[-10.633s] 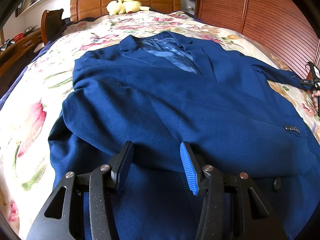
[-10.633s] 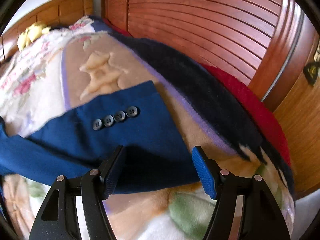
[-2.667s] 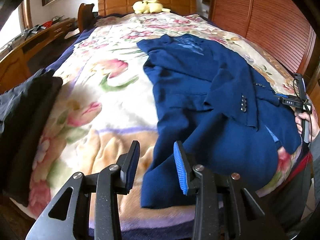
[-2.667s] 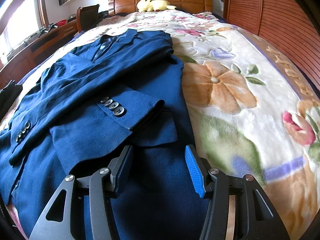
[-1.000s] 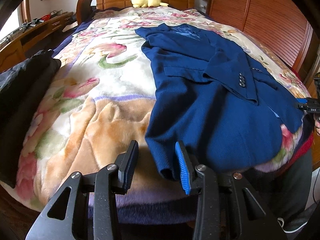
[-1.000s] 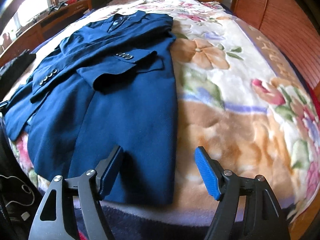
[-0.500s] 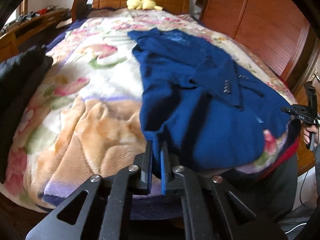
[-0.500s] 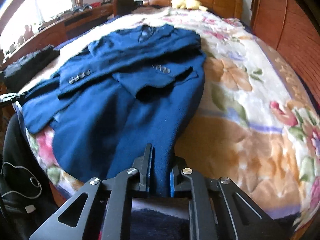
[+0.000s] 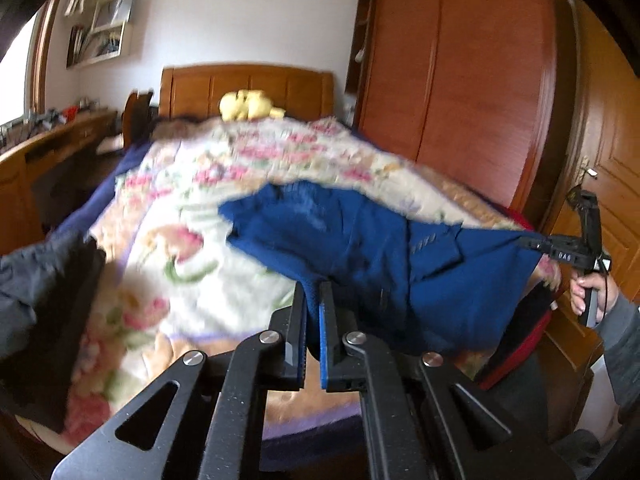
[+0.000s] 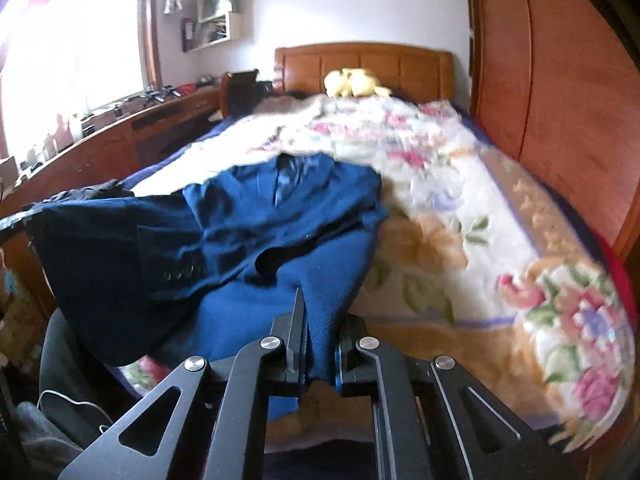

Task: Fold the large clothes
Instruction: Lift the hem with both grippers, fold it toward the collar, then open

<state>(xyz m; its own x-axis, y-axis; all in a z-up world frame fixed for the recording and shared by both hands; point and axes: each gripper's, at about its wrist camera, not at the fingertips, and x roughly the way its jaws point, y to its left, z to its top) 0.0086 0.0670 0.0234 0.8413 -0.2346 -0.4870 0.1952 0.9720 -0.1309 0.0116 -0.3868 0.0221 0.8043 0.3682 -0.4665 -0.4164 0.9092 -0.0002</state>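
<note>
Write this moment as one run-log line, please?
step: lifting hem to fold | left gripper: shut on blue jacket hem | right gripper: shut on hem | collar end: on floral blanket

Bed [image 9: 192,216]: covered end to end by a floral blanket [image 10: 460,216], cream with pink and orange blooms. Wooden headboard [image 9: 248,88] at the far end. A yellow plush toy [image 9: 250,106] lies just in front of the headboard. A blue jacket [image 9: 360,240] lies on the blanket well apart from the headboard, collar toward it, sleeves folded across the front; its near hem is raised off the blanket. A dark garment [image 9: 44,280] rests at the foot corner, farthest from the headboard.
</note>
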